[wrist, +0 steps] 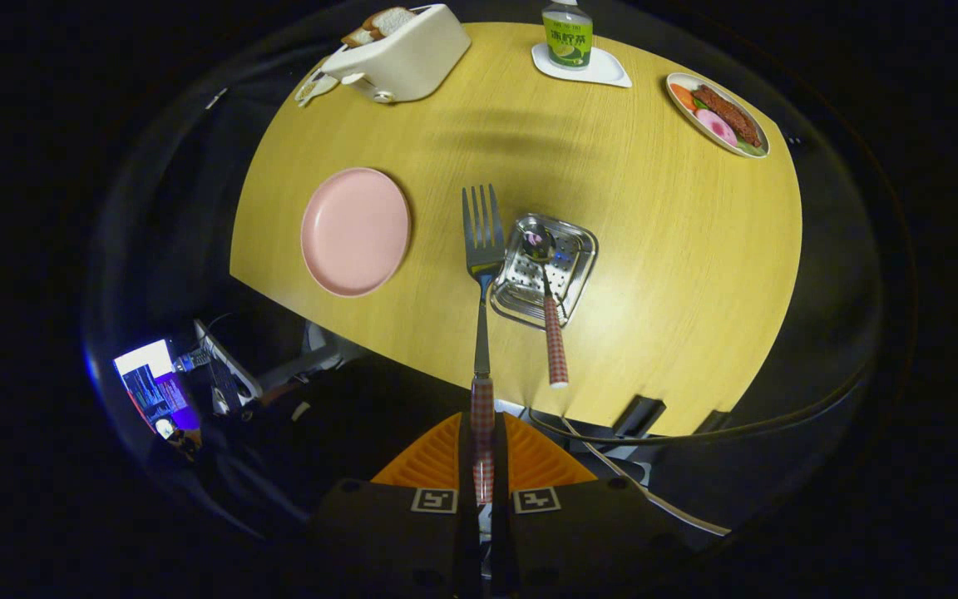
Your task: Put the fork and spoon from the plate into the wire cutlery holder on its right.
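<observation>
Spoon (547, 283): already standing in holder (583, 249).
Plate (355, 231): bare.
Gripper (483, 453): I have both fingers clamped on fork (481, 249) handle, tines beside holder.
Left: drop fork in.

Round yellow wooden table (678, 274) amid a dark booth.

Spoon (547, 287) stands in the holder (585, 254), right of the plate (355, 230); fork (481, 249) between them.

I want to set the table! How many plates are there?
2. A pink plate lies left of the fork that the gripper holds; a food plate sits far right, beyond the holder.
</observation>
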Tool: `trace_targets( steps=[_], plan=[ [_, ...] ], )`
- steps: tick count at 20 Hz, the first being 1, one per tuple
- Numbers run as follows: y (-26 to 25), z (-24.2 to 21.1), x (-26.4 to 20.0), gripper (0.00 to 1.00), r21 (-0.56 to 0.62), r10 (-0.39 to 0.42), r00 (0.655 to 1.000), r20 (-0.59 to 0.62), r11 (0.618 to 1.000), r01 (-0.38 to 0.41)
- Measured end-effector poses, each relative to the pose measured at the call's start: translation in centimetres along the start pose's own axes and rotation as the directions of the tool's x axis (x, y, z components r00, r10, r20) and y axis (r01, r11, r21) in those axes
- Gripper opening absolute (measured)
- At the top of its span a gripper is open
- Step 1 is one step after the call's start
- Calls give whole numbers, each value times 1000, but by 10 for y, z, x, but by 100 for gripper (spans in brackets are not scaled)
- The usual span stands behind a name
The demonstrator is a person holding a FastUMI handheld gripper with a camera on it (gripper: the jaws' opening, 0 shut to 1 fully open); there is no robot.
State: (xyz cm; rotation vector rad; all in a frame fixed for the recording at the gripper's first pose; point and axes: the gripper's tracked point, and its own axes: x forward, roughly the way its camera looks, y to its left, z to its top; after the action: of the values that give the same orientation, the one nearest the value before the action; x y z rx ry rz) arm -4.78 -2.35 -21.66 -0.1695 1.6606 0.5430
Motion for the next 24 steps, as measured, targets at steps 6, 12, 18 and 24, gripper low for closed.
trace_targets(
  steps=[6,12,18,24],
  plan=[
    [-38,-3,4,10,-45,-49,963,-264,998,39],
    [-43,10,23,10,-67,-87,887,-454,996,64],
    [-46,28,38,10,-91,-129,835,-535,991,94],
    [-45,38,51,11,-96,-143,820,-554,990,108]
  ],
)
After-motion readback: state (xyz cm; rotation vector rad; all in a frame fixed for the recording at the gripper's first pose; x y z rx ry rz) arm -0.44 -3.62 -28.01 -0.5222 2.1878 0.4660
